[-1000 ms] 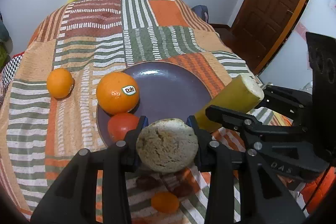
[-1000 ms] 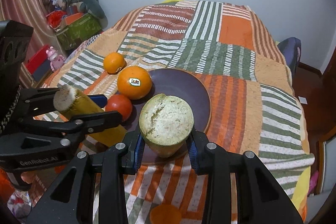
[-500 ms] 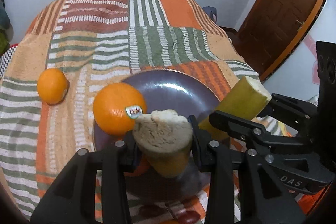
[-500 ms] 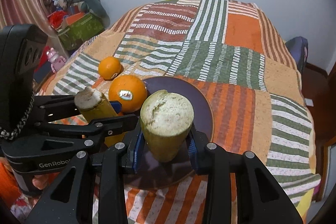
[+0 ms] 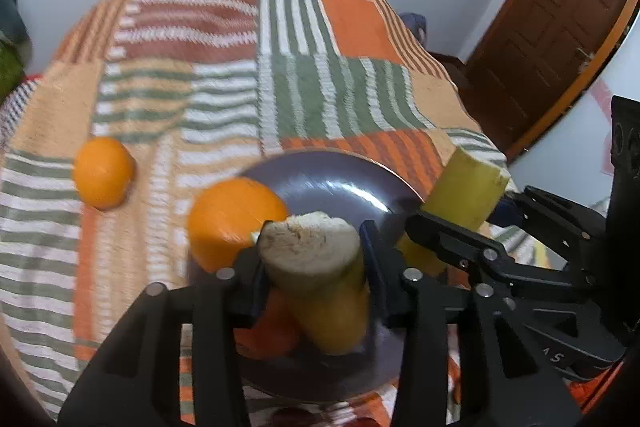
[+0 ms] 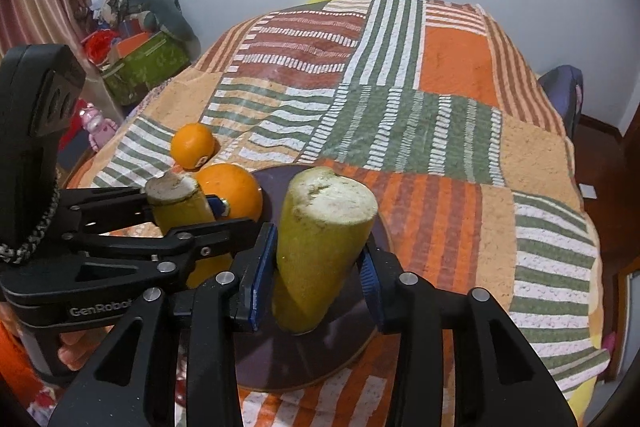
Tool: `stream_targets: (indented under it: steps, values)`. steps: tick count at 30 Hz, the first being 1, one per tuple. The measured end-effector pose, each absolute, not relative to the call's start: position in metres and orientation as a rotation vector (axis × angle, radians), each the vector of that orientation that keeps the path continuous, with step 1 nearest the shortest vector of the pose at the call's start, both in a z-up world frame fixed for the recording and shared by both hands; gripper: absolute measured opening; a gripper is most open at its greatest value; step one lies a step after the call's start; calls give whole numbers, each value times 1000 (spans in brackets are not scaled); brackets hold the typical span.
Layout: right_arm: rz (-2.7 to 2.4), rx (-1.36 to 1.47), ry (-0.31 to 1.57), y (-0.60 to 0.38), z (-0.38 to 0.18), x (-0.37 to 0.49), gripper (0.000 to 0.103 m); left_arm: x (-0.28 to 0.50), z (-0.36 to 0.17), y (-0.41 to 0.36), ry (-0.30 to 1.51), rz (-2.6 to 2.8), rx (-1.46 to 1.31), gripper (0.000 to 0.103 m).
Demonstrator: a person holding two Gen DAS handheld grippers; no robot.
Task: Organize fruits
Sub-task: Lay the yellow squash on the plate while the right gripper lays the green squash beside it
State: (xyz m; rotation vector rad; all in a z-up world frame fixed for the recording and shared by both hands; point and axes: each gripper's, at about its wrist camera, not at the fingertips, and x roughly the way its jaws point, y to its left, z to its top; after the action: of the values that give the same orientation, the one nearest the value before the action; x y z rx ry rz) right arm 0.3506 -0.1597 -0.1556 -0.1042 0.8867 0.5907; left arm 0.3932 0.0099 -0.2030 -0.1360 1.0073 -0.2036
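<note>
My left gripper [image 5: 312, 267] is shut on a yellow-green cane piece [image 5: 316, 283] and holds it over the dark purple plate [image 5: 344, 183]. My right gripper [image 6: 320, 267] is shut on a second cane piece [image 6: 320, 247], tilted over the same plate [image 6: 360, 307]. Each gripper shows in the other's view, the right [image 5: 460, 223] and the left [image 6: 180, 223]. A large orange [image 5: 232, 219] sits on the plate's left side, also seen in the right wrist view [image 6: 232, 191]. A red fruit [image 5: 268, 331] lies on the plate, under the left cane. A small orange [image 5: 104, 171] lies on the blanket left of the plate.
The plate rests on a striped patchwork blanket [image 6: 400, 107] over a bed. Dark small fruits [image 5: 292, 417] lie at the near edge. A brown door [image 5: 560, 27] stands to the right. Boxes and toys [image 6: 140, 59] are piled beside the bed on the left.
Both grippers have moved forward and lifted their cane pieces over the plate. The left cane now hides most of the red fruit.
</note>
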Motion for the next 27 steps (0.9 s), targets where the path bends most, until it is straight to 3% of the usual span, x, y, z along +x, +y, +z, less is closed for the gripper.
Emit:
stream_targets:
  steps: [12,19,23,27]
  values:
    - [588,-206,880,-142,-163,345,38,369,-180,26,906,-147,-69,65]
    - [575,-225,884,-141,-164,336,39,353,-179,58,889,-81,-28,66]
    - [550,-207,863,-147,-157,333,48,350,-182,90,899,-28,-40,66]
    - [525,-193,837,-153,-150,331,50,357,-187,122,913,32,-71,66]
